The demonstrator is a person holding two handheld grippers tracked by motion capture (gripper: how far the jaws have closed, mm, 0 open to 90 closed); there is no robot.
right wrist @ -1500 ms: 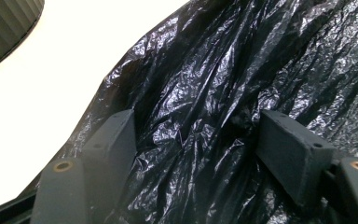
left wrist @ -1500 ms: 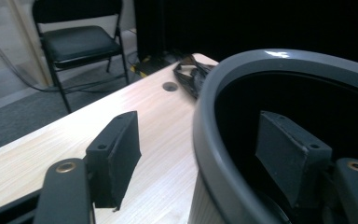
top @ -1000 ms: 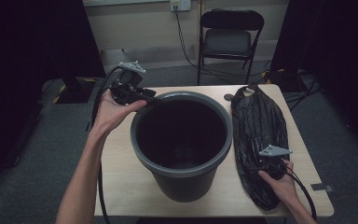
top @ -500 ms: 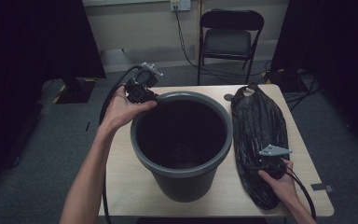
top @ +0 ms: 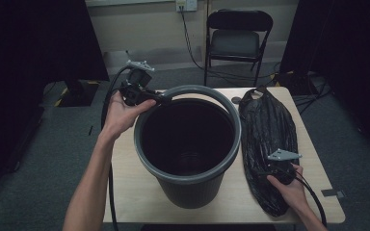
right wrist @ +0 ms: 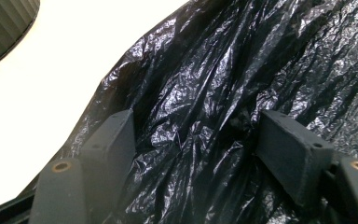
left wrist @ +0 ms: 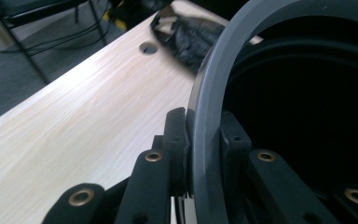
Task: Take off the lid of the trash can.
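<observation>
On the table's left side: I am working my left gripper [top: 160, 100] at the far-left rim of the grey bin [top: 188, 177], my left hand [top: 120, 115] wrapped around its body
Left gripper: its jaws have just been closing and are now pinching the bin's rim [left wrist: 205, 116], one pad sitting outside the wall and one inside, both pressing on it
Bin: it is standing upright in the middle of the wooden table [top: 125, 192], its mouth open upward and its inside dark
Right side: I am holding my right gripper [top: 270, 169] over the near end of the black plastic bag [top: 267, 125], my right hand [top: 289, 188] behind it
Right gripper: its jaws are standing spread apart, with crinkled bag film [right wrist: 205, 116] lying between and under the pads, not squeezed
Bag: it is lying lengthwise on the table just beside the bin, running from the near edge to the far edge
Background: a folding chair [top: 239, 33] is standing beyond the table
</observation>
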